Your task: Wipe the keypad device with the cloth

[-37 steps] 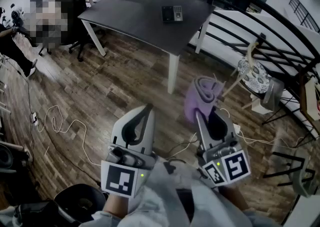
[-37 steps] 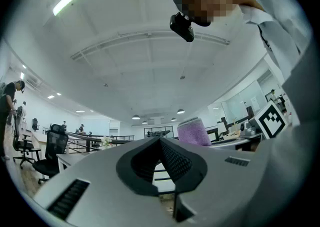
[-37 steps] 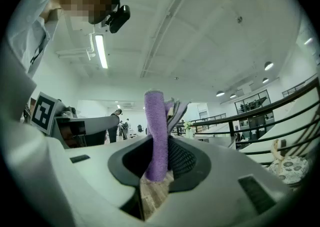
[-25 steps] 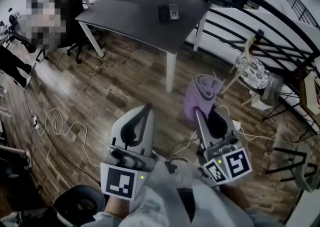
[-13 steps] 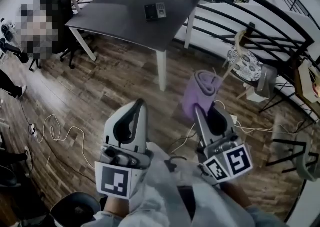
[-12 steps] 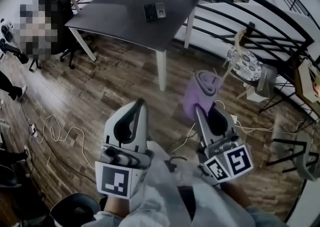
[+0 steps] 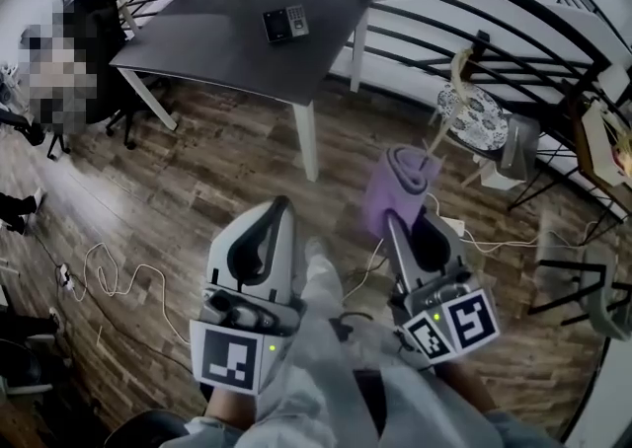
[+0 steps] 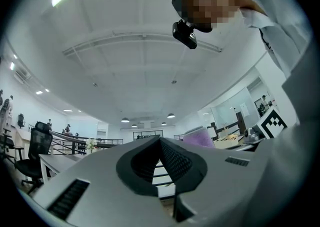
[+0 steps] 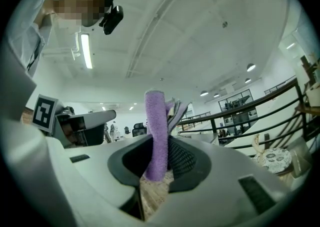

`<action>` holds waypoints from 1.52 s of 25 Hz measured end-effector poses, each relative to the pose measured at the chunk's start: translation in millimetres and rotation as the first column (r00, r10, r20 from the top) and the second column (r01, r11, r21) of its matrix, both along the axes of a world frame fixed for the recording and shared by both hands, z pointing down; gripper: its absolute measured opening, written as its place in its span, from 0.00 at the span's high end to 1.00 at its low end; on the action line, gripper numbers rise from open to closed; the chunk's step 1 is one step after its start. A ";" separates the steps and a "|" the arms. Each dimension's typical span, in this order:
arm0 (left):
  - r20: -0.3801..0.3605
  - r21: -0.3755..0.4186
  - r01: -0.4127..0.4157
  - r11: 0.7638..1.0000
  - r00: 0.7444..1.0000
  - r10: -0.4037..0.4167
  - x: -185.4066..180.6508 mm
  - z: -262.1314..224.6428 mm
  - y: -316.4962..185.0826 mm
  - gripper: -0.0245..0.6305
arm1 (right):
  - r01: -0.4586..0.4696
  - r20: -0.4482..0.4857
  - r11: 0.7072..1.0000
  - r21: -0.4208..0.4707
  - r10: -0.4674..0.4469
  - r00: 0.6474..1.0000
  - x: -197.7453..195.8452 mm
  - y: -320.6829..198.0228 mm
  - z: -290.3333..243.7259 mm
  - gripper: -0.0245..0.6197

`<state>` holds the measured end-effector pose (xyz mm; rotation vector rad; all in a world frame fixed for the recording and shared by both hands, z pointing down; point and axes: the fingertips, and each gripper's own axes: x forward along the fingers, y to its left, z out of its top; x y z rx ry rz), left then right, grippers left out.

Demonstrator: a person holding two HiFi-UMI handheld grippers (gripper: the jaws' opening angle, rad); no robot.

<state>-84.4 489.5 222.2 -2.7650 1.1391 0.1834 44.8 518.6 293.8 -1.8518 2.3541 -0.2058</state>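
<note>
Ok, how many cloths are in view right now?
1: the purple cloth, clamped in the right gripper. The left gripper is shut on nothing. No other cloth shows on the table.

Fuzzy purple cloth (image 7: 398, 189), matt dark table (image 7: 222, 41), wood-plank floor (image 7: 178, 180)
</note>
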 end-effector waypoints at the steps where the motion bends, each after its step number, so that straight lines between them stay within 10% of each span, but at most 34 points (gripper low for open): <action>1: -0.001 -0.002 -0.006 1.000 1.000 0.006 2.9 0.8 -4.8 0.95 | -0.005 -0.002 1.000 -0.002 0.005 1.000 2.5 -3.8 0.3 0.82; 38: 0.005 0.000 -0.015 1.000 1.000 0.015 33.9 -7.3 -295.6 0.95 | 0.022 -0.015 1.000 0.002 -0.022 1.000 29.3 -304.2 -10.8 0.82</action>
